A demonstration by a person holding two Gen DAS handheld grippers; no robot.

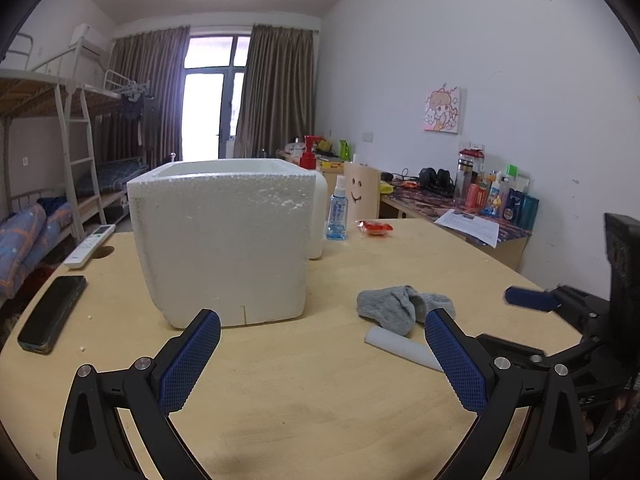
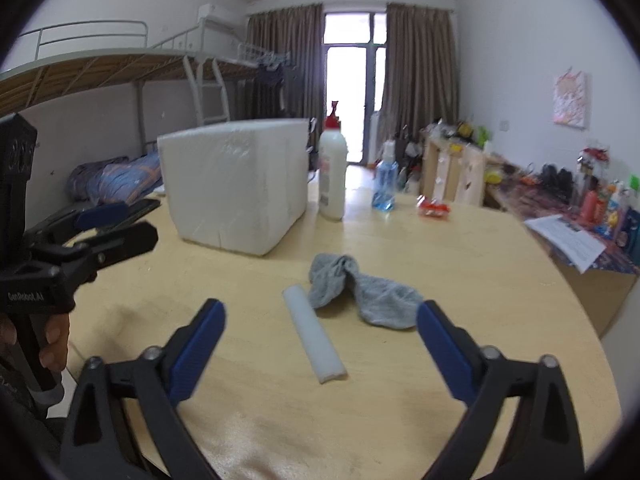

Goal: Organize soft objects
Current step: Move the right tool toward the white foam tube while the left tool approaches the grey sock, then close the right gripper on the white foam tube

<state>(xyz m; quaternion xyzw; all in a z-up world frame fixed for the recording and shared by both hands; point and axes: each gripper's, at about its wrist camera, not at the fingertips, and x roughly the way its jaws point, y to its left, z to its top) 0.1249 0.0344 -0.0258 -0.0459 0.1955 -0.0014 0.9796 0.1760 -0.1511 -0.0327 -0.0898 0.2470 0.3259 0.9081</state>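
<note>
Both grippers gape wide, holding nothing: left gripper (image 1: 322, 330) faces the foam box (image 1: 224, 240), right gripper (image 2: 320, 320) hovers over bare tabletop (image 2: 460, 248). Grey sock (image 2: 360, 290) lies crumpled mid-table, touching the white foam strip (image 2: 314, 336). Open wood surrounds them; table edge well right.

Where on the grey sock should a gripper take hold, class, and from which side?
Grip the grey sock at its raised, bunched fold near the middle, coming down from above with the right gripper, jaws open. It lies limp and flat on the table, so the edges offer little to pinch.
</note>
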